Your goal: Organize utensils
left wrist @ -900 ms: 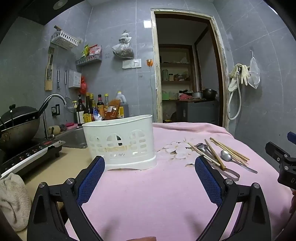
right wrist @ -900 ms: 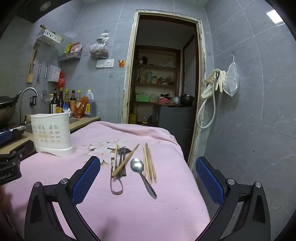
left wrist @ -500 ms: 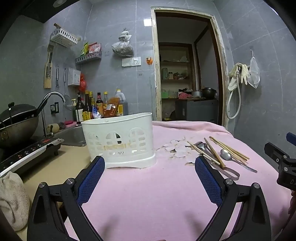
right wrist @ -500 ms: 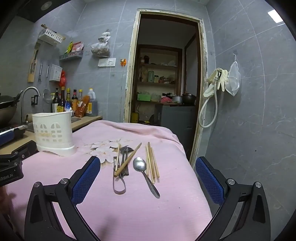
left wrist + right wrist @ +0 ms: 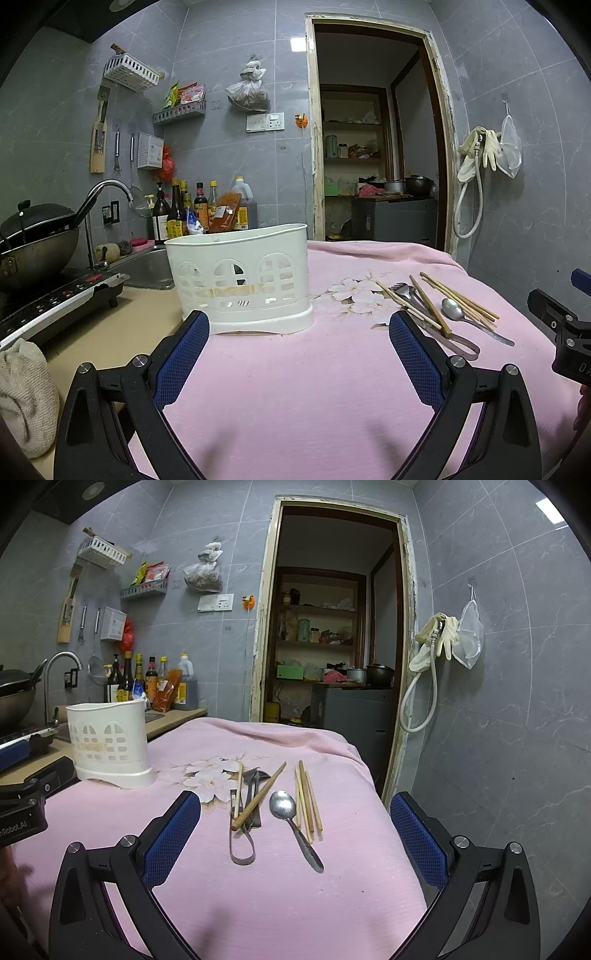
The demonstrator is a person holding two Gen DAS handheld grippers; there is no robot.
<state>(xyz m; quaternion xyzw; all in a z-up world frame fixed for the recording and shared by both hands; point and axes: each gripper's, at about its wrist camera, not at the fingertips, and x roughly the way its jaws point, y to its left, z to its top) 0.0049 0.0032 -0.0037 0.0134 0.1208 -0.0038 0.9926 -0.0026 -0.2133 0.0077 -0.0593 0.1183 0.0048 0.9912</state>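
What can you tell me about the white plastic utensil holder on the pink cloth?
The white plastic utensil holder is an oval, open-topped caddy with smooth upper walls, arched window-like cut-outs lower down and a wider flared base. A yellowish strip of residue crosses its front. It stands upright at the near-left edge of the pink flowered cloth, beside the counter, apart from the loose utensils. Nothing sticks out above its rim, and no gripper touches it.

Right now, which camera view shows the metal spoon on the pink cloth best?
The right wrist view: the spoon lies near the centre, seen whole from bowl to handle tip, beside the chopsticks. The left wrist view shows the spoon smaller, off to the right and at a slant, still uncovered.
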